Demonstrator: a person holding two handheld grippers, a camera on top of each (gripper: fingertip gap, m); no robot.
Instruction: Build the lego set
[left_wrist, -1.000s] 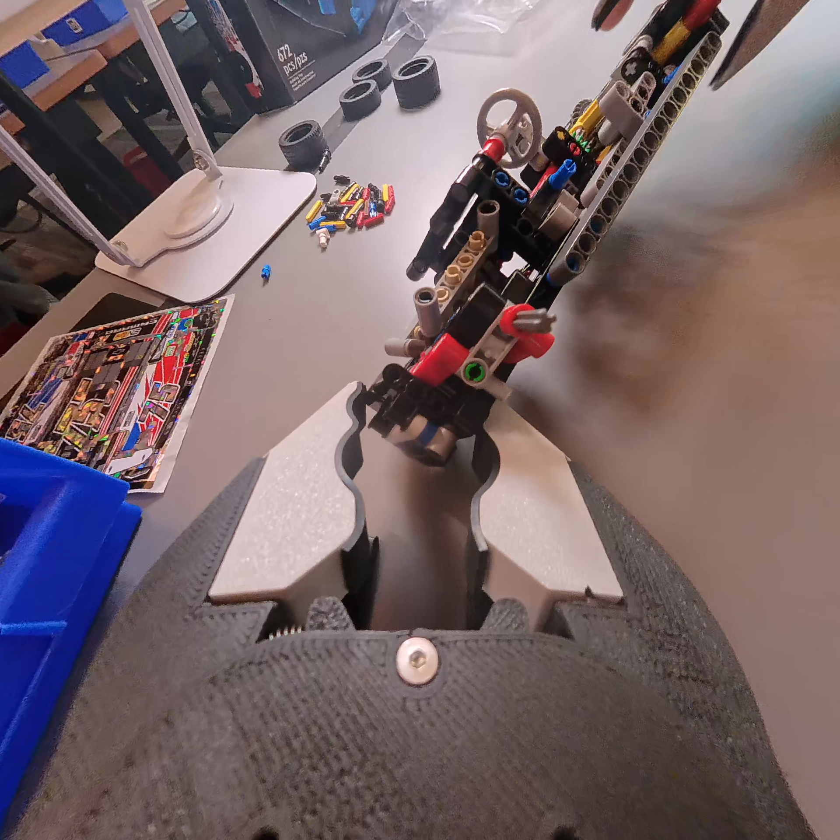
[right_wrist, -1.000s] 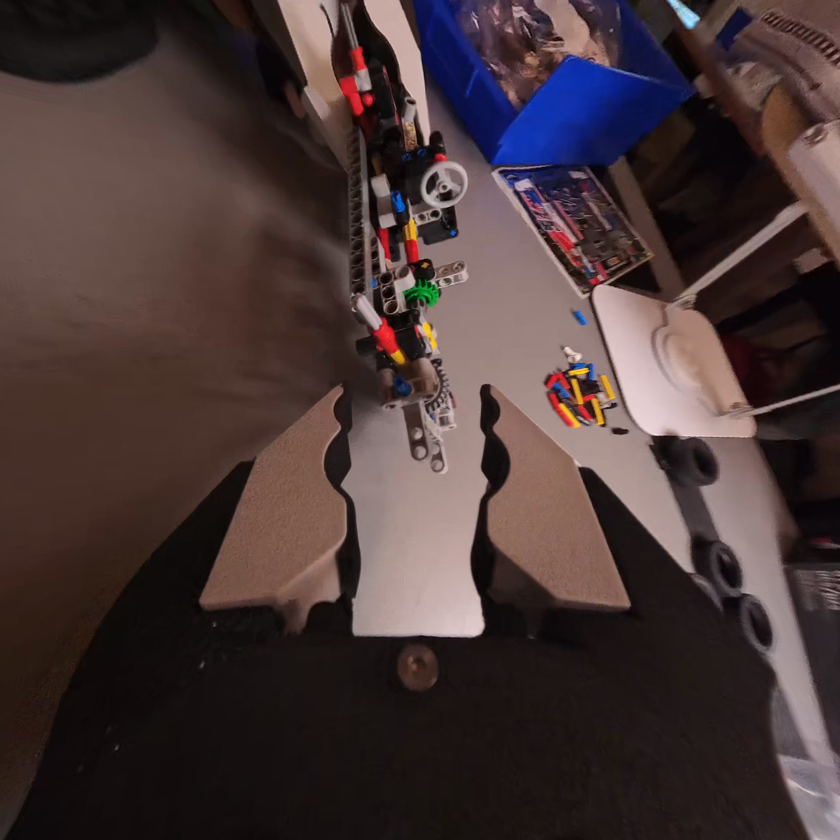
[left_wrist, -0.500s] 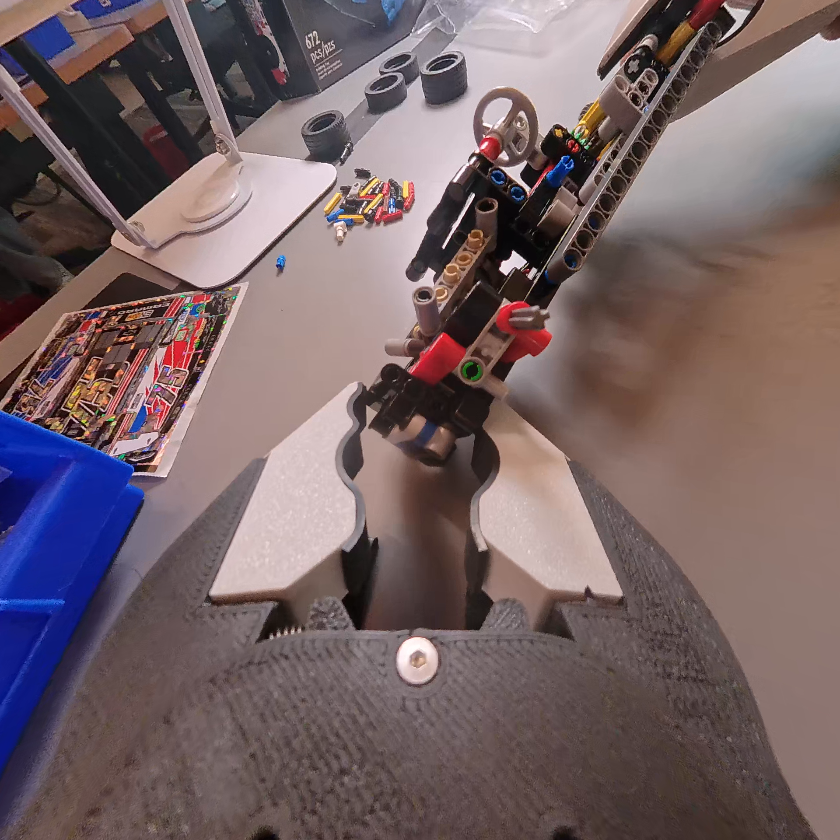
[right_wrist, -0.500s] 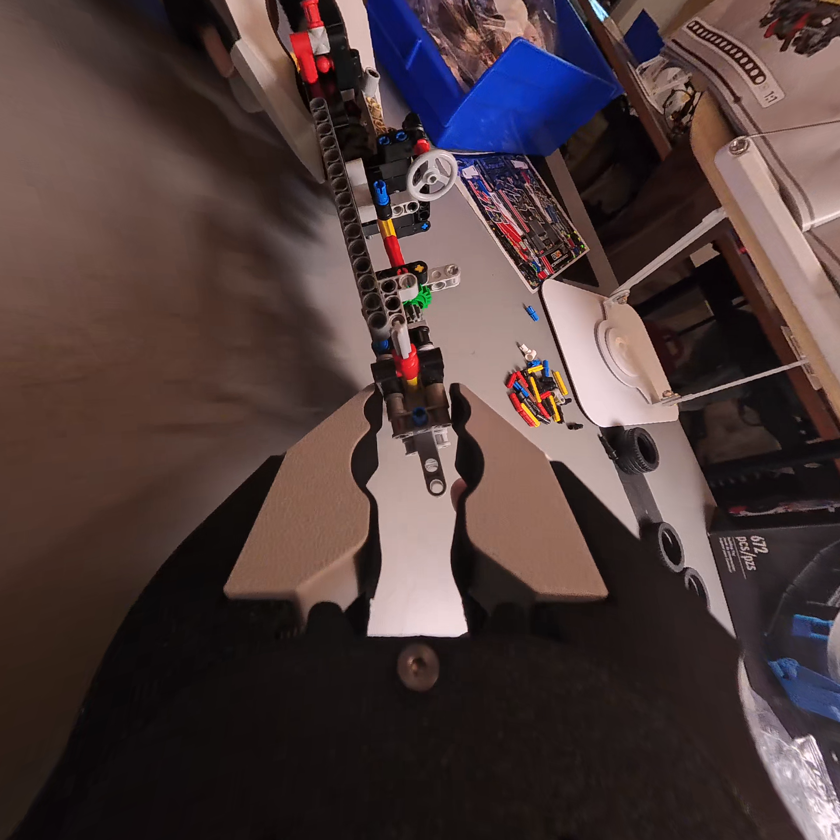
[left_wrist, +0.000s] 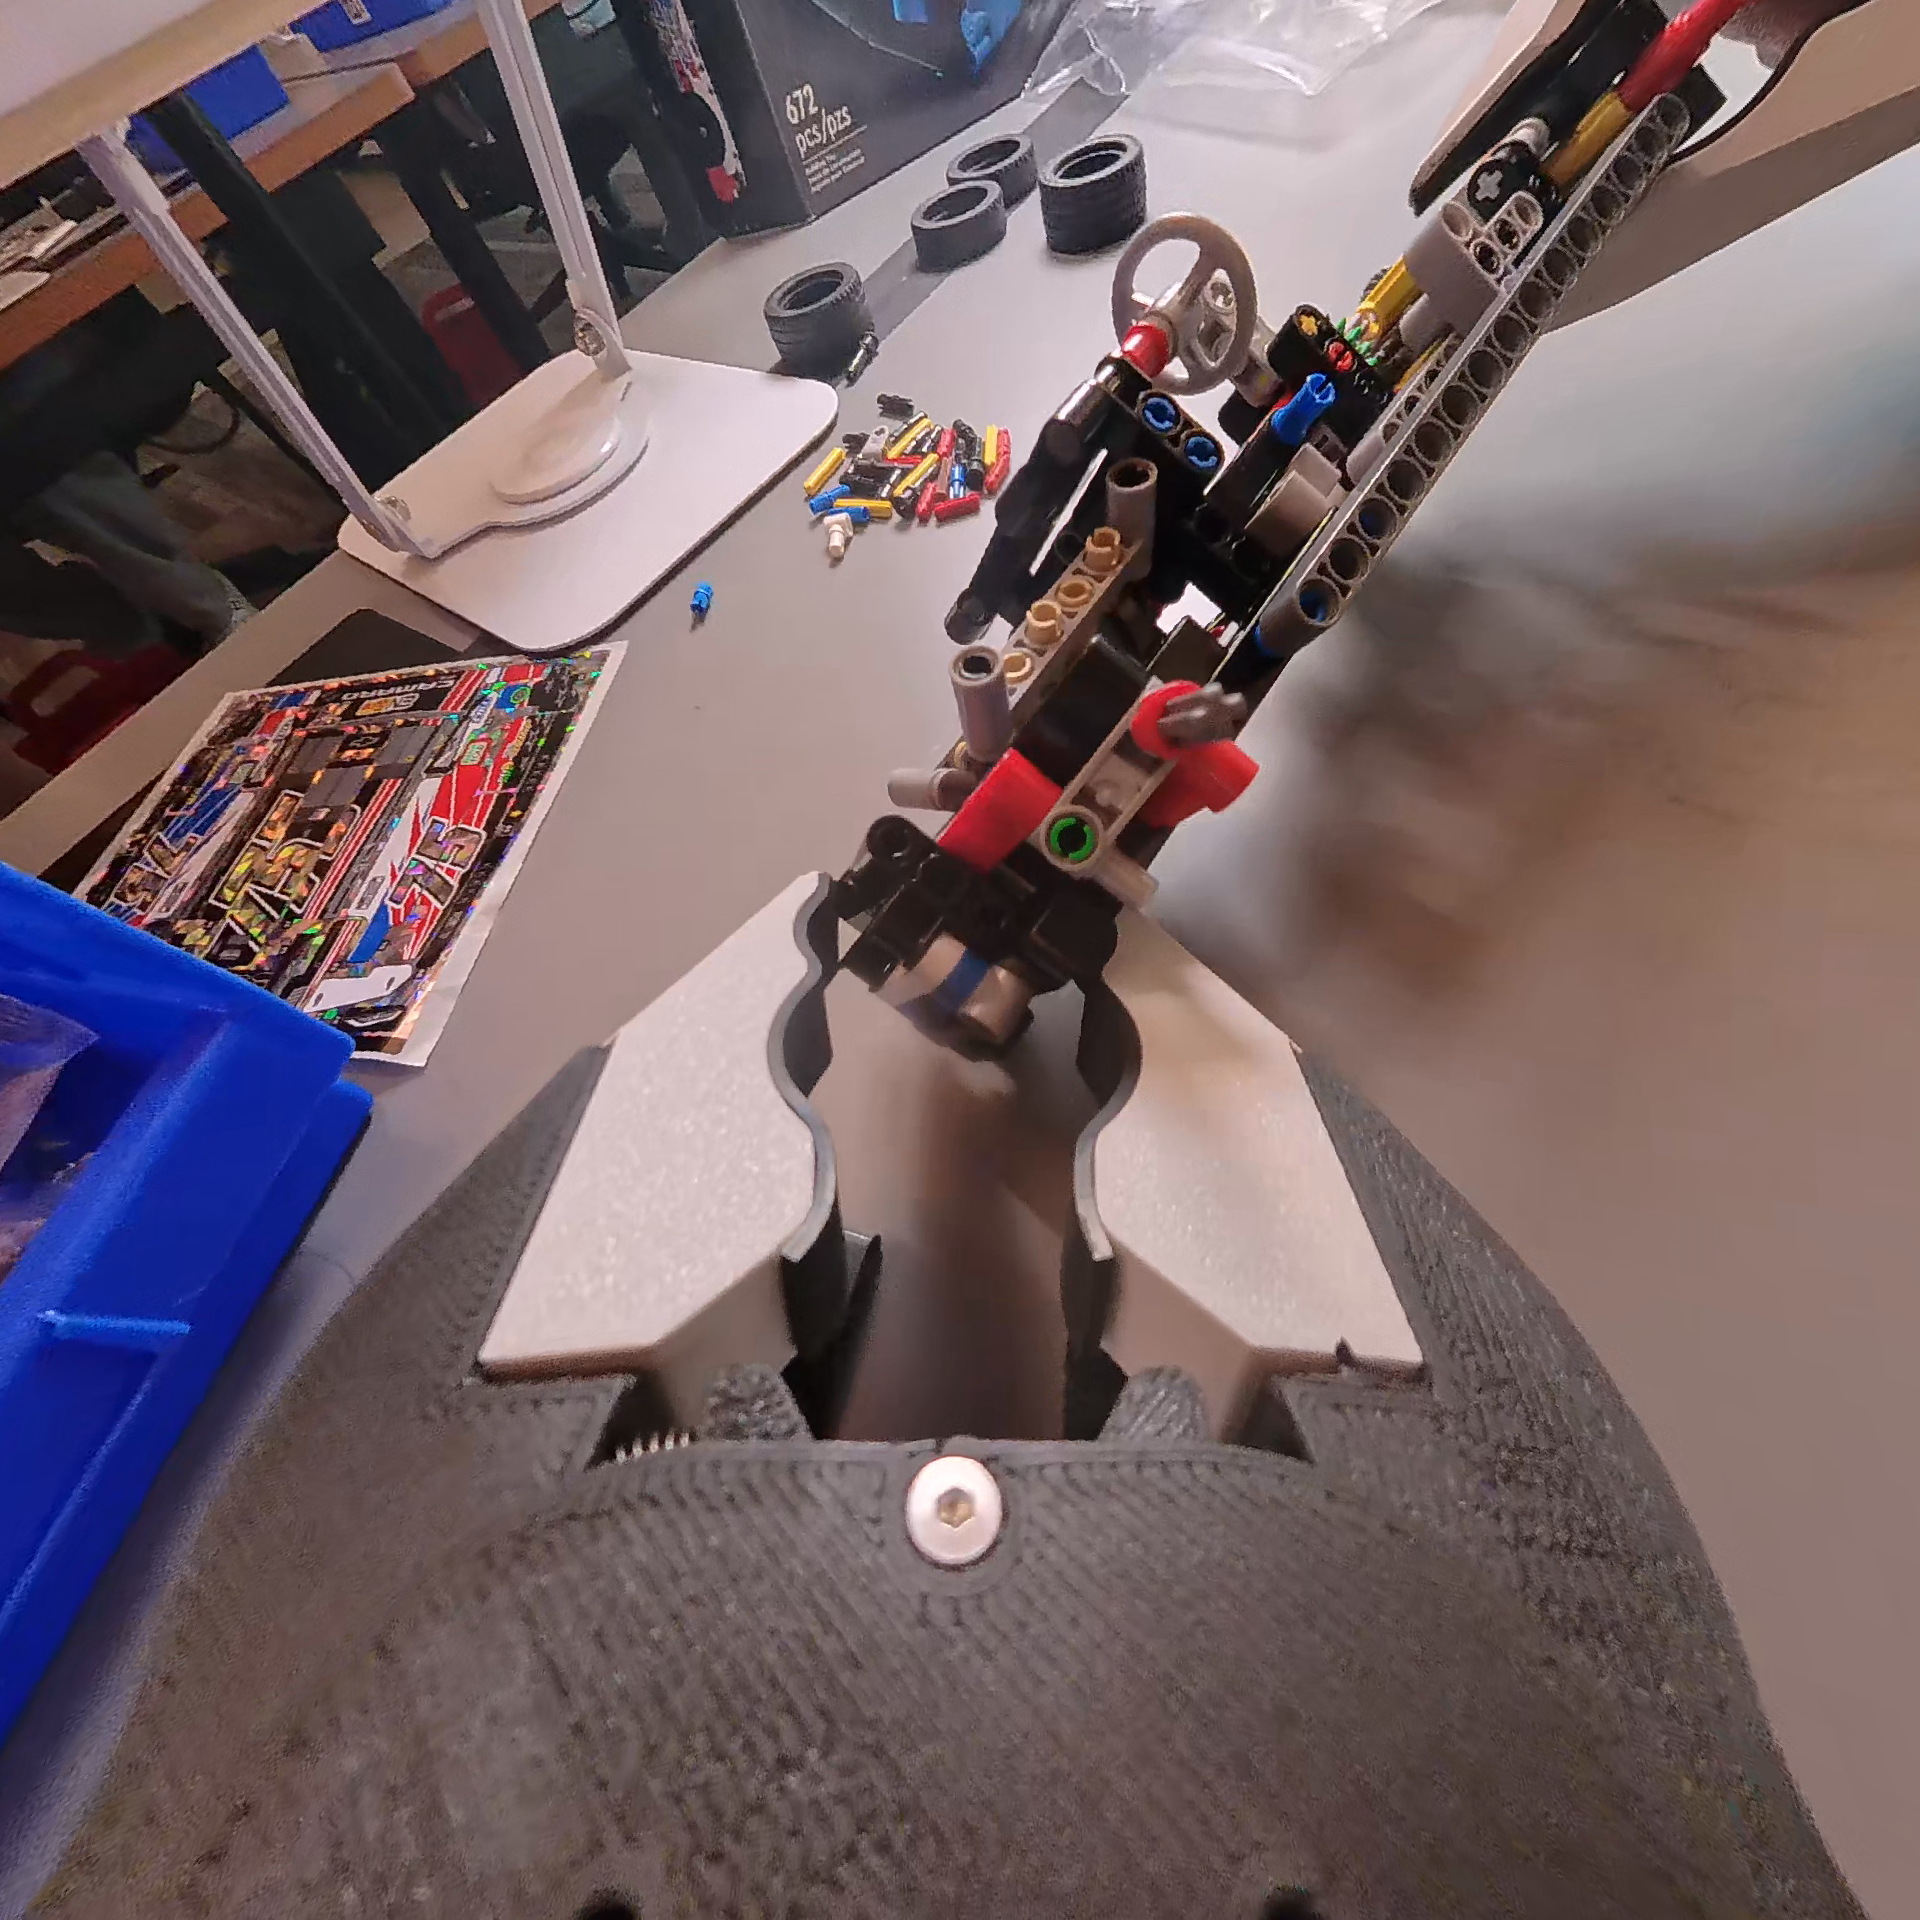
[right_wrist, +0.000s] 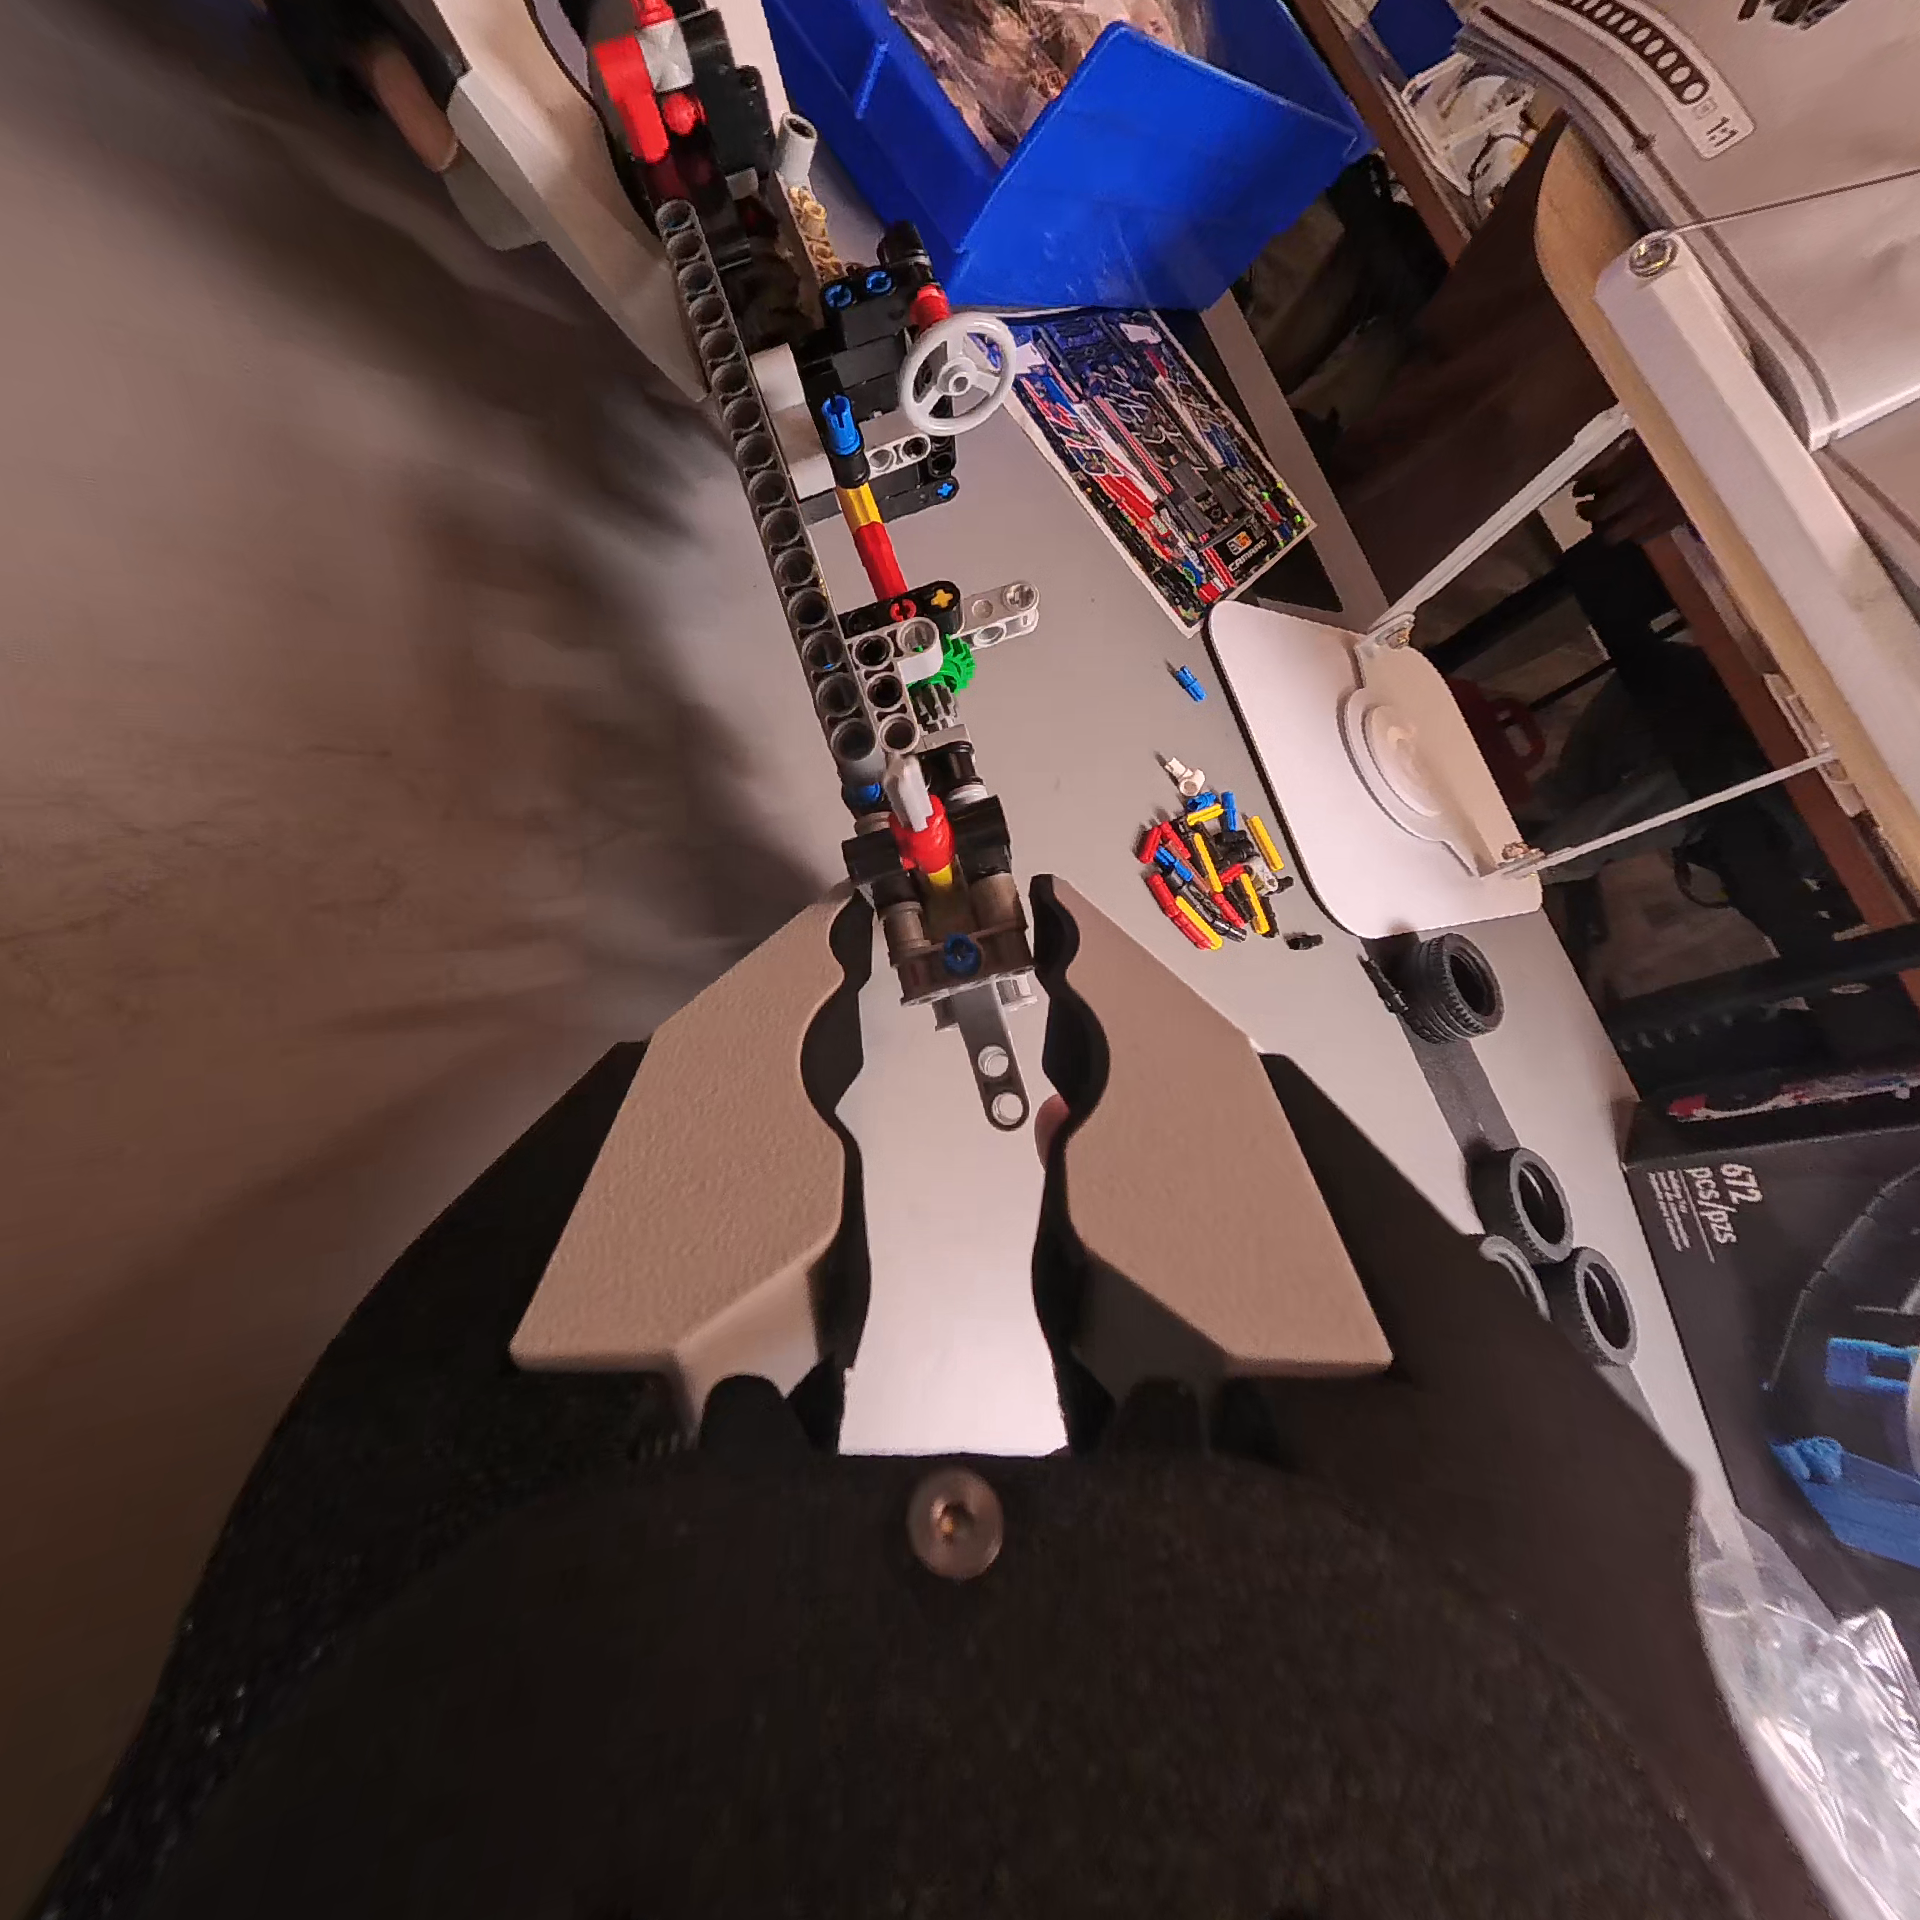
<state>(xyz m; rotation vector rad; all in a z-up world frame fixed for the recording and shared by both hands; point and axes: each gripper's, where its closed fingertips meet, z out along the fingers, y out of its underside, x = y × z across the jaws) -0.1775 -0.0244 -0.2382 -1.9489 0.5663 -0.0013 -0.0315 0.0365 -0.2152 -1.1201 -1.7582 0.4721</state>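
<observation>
A long lego chassis (left_wrist: 1226, 540) with a grey holed beam, a grey steering wheel (left_wrist: 1184, 286) and red, black and yellow parts hangs above the grey table. My left gripper (left_wrist: 961, 920) is shut on its near black end. In the right wrist view the chassis (right_wrist: 790, 540) runs away from me, and my right gripper (right_wrist: 945, 909) is shut around its brown end block. A grey lever (right_wrist: 992, 1060) sticks back between the fingers. A pile of loose coloured pins (left_wrist: 914, 473) lies on the table, also seen in the right wrist view (right_wrist: 1210, 868).
Black tyres (left_wrist: 1091, 192) and the set's dark box (left_wrist: 831, 94) lie at the back. A white lamp base (left_wrist: 592, 488), a shiny sticker sheet (left_wrist: 343, 831) and a blue bin (left_wrist: 135, 1247) are to the left. A single blue pin (left_wrist: 703, 600) lies by the lamp base. Left tips to right tips: about 15 cm. The single blue pin (left_wrist: 703, 600) is about equally far from each gripper, around 20 cm. It turns up in the right wrist view (right_wrist: 1192, 691) as well.
My right gripper moved up to the far end of the chassis and closed its fingers around it. My left gripper kept its hold on the other end.
</observation>
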